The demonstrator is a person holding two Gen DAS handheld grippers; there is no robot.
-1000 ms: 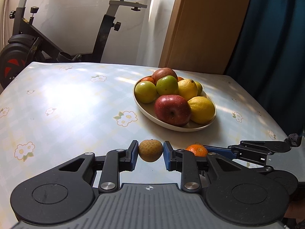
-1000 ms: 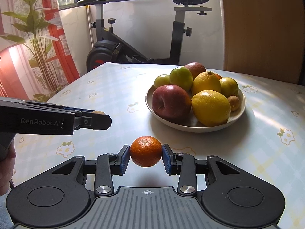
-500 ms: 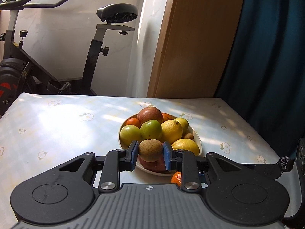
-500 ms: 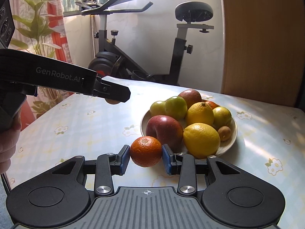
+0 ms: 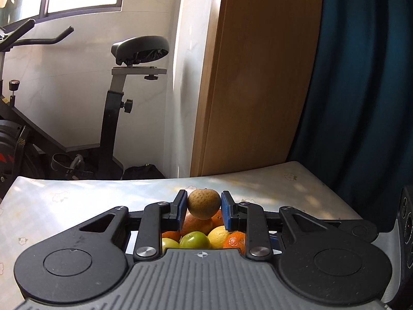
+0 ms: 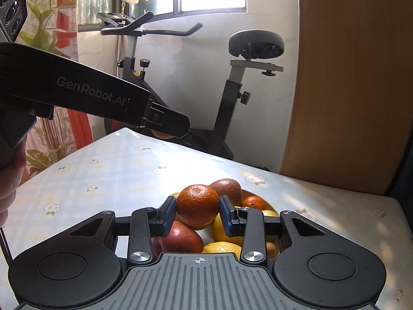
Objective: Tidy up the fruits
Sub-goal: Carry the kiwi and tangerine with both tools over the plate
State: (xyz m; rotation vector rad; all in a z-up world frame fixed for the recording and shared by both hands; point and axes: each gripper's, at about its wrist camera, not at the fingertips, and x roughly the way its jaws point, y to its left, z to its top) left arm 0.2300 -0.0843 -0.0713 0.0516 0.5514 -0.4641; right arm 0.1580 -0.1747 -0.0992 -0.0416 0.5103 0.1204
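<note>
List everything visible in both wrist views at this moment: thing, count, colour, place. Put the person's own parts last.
brown fruit: 1, tan-brown, clamped between the left gripper's pads.
mandarin: 1, orange, clamped between the right gripper's pads.
plate of fruit: 1, pale rim, on the table under both grippers; red apples, yellow lemons, green fruit and small oranges piled in it; exact count hidden.
table: 1, pale flowered cloth.
exercise bike: 1, black and grey, behind the table.
wooden panel: 1, light brown, against the wall.
curtain: 1, dark blue, far right.
plant: 1, green, by the window.
left gripper: 1, black, blue pads.
right gripper: 1, black, blue pads.
hand: 1, at the left edge.
</note>
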